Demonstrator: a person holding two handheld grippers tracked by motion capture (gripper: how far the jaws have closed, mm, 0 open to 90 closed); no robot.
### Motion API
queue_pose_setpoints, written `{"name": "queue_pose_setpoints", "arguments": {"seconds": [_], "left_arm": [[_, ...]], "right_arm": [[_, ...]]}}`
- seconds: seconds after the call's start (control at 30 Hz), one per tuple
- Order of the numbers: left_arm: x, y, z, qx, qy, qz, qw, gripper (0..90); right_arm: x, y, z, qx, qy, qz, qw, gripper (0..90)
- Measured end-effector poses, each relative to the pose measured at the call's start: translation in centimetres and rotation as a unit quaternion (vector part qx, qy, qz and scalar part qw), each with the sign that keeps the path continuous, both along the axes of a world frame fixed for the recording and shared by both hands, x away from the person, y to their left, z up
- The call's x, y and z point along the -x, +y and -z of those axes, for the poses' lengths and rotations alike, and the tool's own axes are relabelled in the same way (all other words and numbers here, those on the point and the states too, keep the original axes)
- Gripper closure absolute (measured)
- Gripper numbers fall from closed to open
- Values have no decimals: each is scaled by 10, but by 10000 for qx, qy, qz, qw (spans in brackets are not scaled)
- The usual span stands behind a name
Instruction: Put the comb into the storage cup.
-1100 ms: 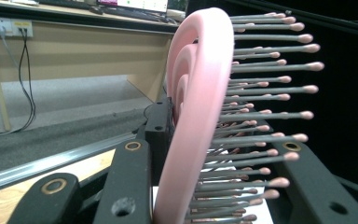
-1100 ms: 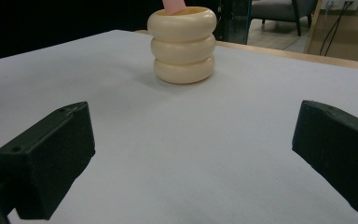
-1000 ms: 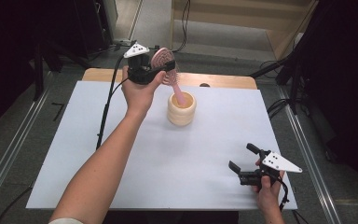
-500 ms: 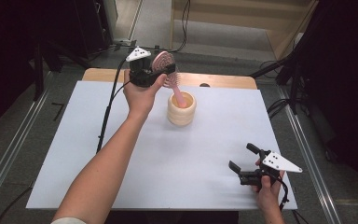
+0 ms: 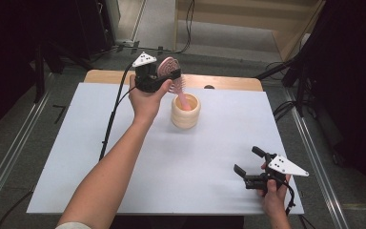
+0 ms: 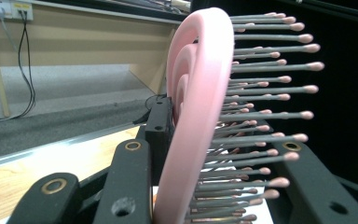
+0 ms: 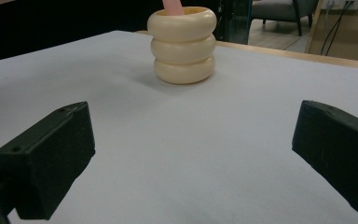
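left tool (image 5: 167, 76): clamped on pink hairbrush (image 5: 171, 71), handle in cream holder (image 5: 186, 112); right tool (image 5: 250, 167): jaws apart, empty

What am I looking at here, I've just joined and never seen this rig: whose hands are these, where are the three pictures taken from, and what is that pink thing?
No robot arm here: a person holds a two-jaw tool in each hand. The high view looks down from above the person's side of the white table. The other two pictures come from small cameras riding on each tool, looking along its black jaws. The left gripper is shut on the head of a pink hairbrush, whose handle reaches down into a cream ribbed cup near the table's far edge. The right gripper rests near the front right corner with its jaws open and nothing between them; its camera faces the cup from across the table.
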State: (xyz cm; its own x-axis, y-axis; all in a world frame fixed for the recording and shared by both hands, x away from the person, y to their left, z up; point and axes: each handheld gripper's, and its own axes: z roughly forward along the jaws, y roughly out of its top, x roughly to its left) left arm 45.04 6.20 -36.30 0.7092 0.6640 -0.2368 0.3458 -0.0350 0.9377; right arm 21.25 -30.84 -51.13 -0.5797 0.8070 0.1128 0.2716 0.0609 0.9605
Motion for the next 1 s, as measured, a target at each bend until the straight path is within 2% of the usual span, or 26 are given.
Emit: {"name": "queue_pose_setpoints", "arguments": {"seconds": [0.23,1.0], "left_arm": [[-1,-3,6,-4,0,-9,10000,635],[-2,-10,34,-22,190,-54,9998,635]], "right_arm": [[0,0,0,-1,1,0,10000,0],[-1,0,0,6,2,-1,10000,0]]}}
